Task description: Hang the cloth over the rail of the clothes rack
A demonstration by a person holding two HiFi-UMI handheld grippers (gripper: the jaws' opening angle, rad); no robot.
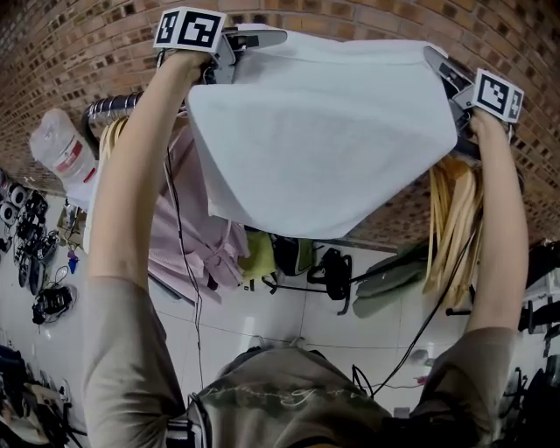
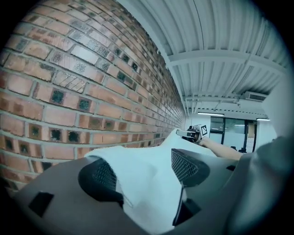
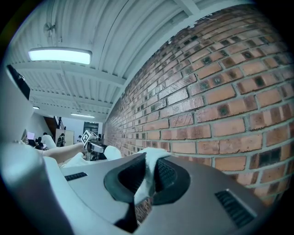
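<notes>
Overhead, cloth edge near brick wall.

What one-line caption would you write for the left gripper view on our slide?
Left tongs open, white cloth lying between them, beside a brick wall; right tongs grip its far end.

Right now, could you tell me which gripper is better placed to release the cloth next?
Right, probably: the right gripper pinches the cloth, while the left gripper is open, cloth loose between its jaws.
</notes>
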